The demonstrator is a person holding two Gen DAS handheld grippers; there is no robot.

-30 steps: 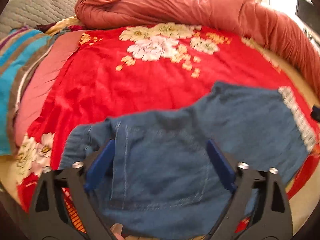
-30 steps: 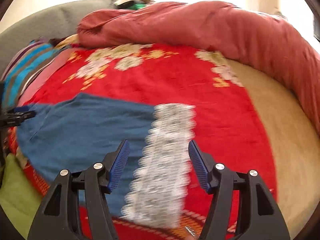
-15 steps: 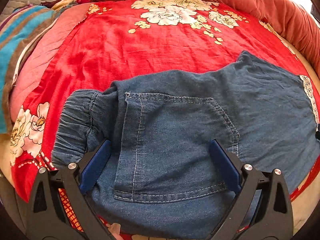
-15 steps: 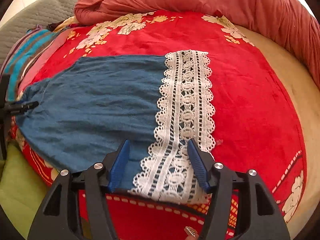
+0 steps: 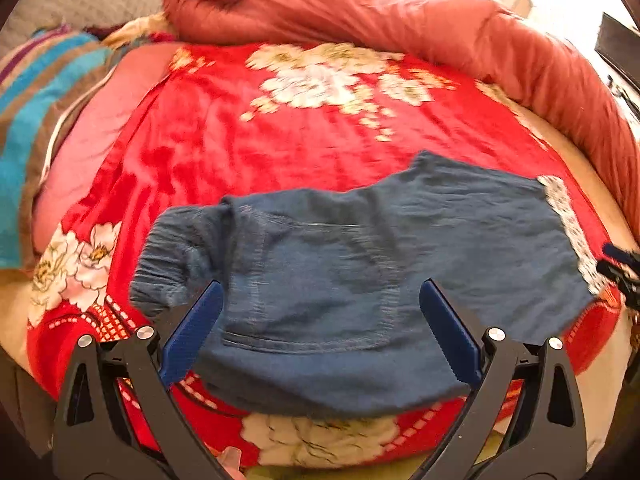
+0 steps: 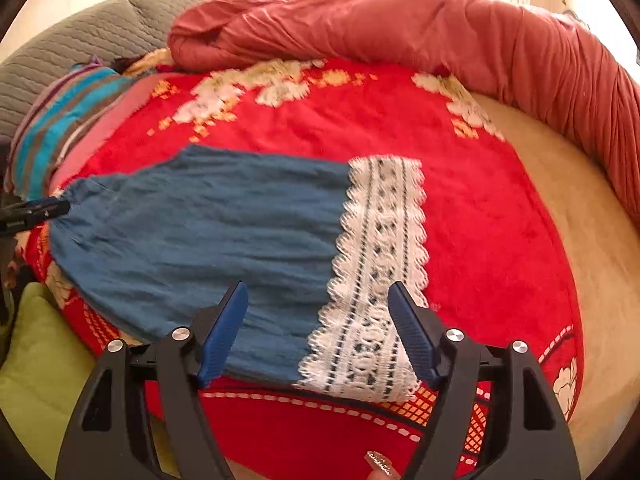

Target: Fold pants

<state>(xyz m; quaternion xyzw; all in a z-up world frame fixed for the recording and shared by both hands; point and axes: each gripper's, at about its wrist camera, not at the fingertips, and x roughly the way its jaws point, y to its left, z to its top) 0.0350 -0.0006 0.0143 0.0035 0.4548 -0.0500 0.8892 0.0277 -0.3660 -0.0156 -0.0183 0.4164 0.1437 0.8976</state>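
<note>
Blue denim pants (image 5: 360, 280) lie flat across a red floral blanket (image 5: 248, 152), elastic waistband at the left, white lace hem (image 6: 380, 264) at the right. My left gripper (image 5: 320, 320) hovers open above the back pocket area, its blue pads clear of the cloth. My right gripper (image 6: 318, 328) hangs over the lace hem with its jaws opening and nothing pressed between the pads. The tip of the left gripper (image 6: 36, 210) shows at the waistband in the right wrist view. The right gripper's tip (image 5: 620, 268) shows beside the hem in the left wrist view.
A rolled salmon-red quilt (image 6: 400, 32) runs along the far and right sides of the bed. Striped blue and brown bedding (image 5: 36, 120) lies at the left, a grey quilted headboard (image 6: 80, 44) behind. Bare beige mattress (image 6: 580, 220) shows at the right, green cloth (image 6: 36, 360) near the front edge.
Both grippers pulled back from the pants compared with half a second ago, so more of the blanket's front edge shows. The right gripper's jaws stand wider. The pants lie as before.
</note>
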